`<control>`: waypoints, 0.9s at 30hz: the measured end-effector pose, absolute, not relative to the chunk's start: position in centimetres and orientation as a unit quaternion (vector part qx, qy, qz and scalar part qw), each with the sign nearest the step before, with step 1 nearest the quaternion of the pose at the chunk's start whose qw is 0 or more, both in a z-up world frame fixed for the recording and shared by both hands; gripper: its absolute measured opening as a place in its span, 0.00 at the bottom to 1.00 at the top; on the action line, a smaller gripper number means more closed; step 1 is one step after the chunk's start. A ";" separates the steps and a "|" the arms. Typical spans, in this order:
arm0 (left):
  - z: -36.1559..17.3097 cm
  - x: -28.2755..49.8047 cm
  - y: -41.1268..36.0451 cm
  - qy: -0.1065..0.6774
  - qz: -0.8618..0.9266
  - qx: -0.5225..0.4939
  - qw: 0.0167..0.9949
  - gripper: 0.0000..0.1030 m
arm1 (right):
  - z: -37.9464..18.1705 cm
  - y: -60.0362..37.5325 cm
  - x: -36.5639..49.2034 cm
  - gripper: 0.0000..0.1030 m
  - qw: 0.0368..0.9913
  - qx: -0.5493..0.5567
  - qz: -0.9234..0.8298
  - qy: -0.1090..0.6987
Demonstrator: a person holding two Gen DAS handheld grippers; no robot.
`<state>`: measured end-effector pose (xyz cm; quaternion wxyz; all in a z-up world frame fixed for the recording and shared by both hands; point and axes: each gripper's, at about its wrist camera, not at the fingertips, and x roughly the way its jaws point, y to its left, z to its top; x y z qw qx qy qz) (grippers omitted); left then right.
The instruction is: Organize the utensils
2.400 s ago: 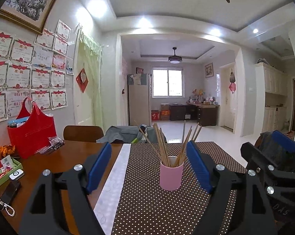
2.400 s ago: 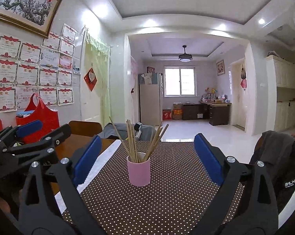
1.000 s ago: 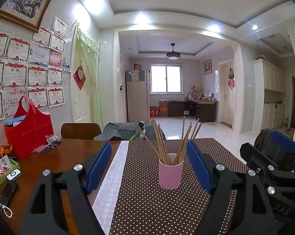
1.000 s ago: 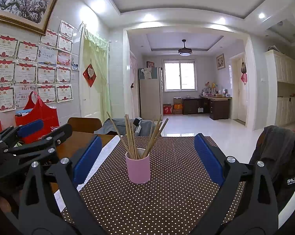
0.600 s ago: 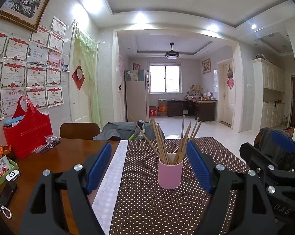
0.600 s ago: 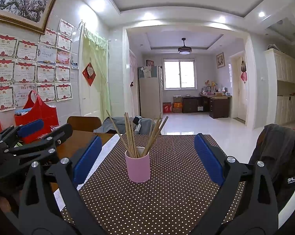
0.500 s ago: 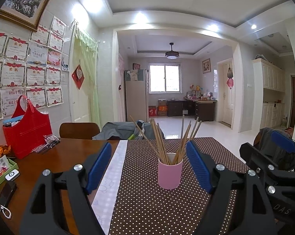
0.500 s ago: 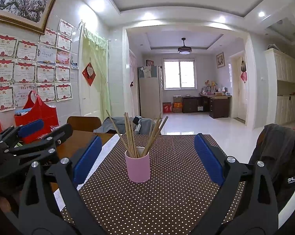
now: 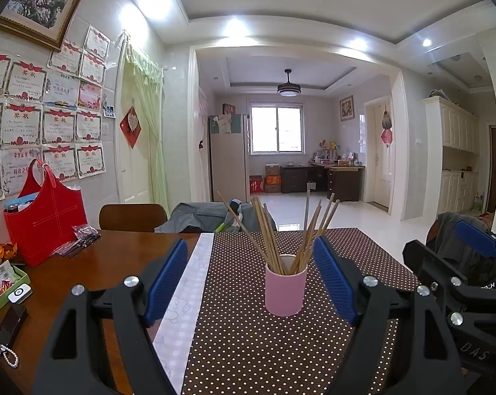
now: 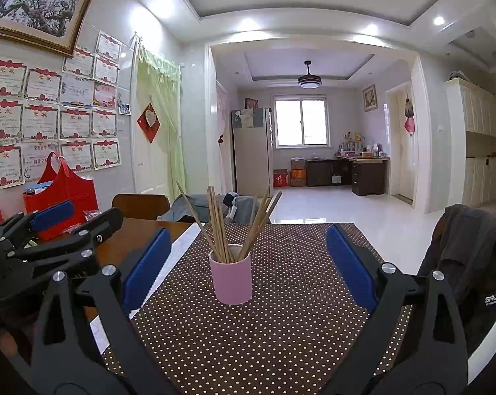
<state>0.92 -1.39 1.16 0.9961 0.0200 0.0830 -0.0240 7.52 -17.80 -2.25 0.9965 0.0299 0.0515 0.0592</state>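
Note:
A pink cup (image 9: pixel 285 289) holding several wooden chopsticks (image 9: pixel 271 233) stands upright on a brown dotted table runner (image 9: pixel 257 345). It also shows in the right wrist view (image 10: pixel 231 278) with its chopsticks (image 10: pixel 218 223). My left gripper (image 9: pixel 251 279) is open and empty, with the cup beyond its fingertips, a little right of centre. My right gripper (image 10: pixel 249 263) is open and empty, with the cup beyond its fingertips, a little left of centre. Each gripper shows at the edge of the other's view.
A red bag (image 9: pixel 45 220) stands at the wall on the wooden table (image 9: pixel 93 263). A green tray (image 9: pixel 4 289) of small items and a dark phone (image 9: pixel 9 324) lie at the left edge. A chair (image 9: pixel 132 217) is at the far side; a dark jacket (image 10: pixel 468 256) hangs right.
Both views have shifted slightly, with the cup a touch lower and nearer. Both grippers stay open and empty.

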 end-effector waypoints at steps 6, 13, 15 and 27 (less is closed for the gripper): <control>1.1 1.0 -1.4 0.085 -0.024 0.020 0.996 0.75 | -2.4 -17.8 7.5 0.91 0.996 0.031 0.059 0.053; 1.2 1.0 -1.3 0.084 -0.023 0.021 0.996 0.75 | -2.5 -17.8 7.6 0.91 0.996 0.032 0.059 0.053; 1.1 1.0 -1.3 0.084 -0.023 0.021 0.996 0.75 | -2.5 -17.8 7.6 0.91 0.996 0.032 0.059 0.053; 1.0 1.1 -1.3 0.085 -0.022 0.023 0.996 0.75 | -2.6 -17.7 7.6 0.91 0.996 0.034 0.059 0.056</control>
